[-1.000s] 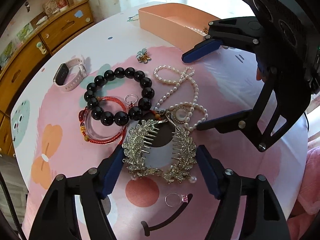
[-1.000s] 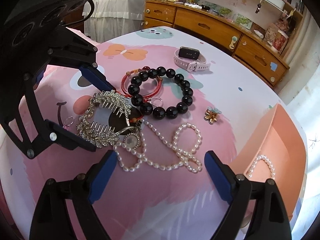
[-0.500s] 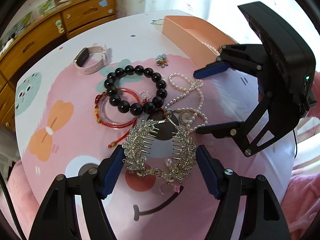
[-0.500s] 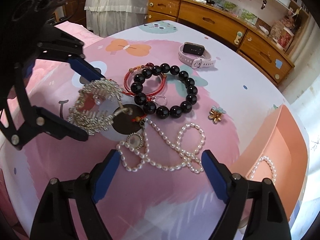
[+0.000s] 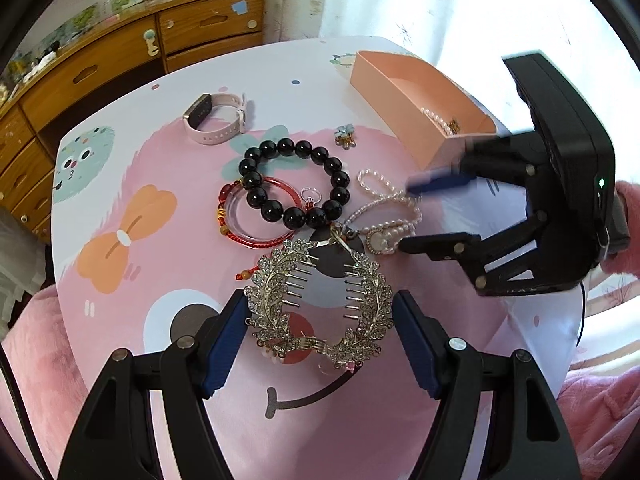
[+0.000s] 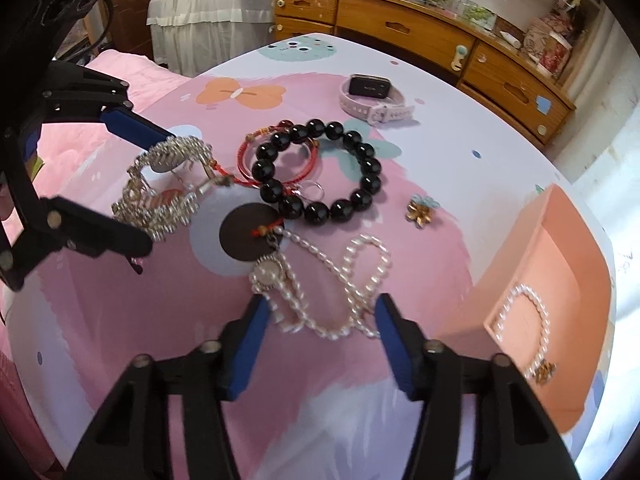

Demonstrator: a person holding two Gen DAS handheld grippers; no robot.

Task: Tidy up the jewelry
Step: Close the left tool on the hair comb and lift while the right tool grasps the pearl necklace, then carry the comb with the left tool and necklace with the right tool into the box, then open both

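My left gripper [image 5: 319,312] is shut on a silver leaf-shaped hair comb [image 5: 320,300] and holds it lifted above the table; the comb also shows in the right wrist view [image 6: 160,188]. My right gripper [image 6: 320,320] is open, its jaws either side of a pearl necklace [image 6: 344,280] that lies on the table. The necklace also shows in the left wrist view [image 5: 390,212]. A black bead bracelet [image 5: 294,184], a red bangle [image 5: 248,220], a small ring [image 5: 311,194] and a flower brooch [image 5: 345,136] lie nearby. A peach box [image 5: 400,96] holds a pearl bracelet [image 6: 524,320].
A pink smartwatch [image 5: 216,114] lies at the far side of the round table [image 5: 120,160]. A wooden dresser [image 5: 120,52] stands behind it. A pink blanket [image 5: 32,360] surrounds the table's near edge. A small pink-stone ring [image 5: 332,366] lies under the comb.
My left gripper has lifted the hair comb up and back from the pile. My right gripper has moved forward and narrowed around the pearl necklace.
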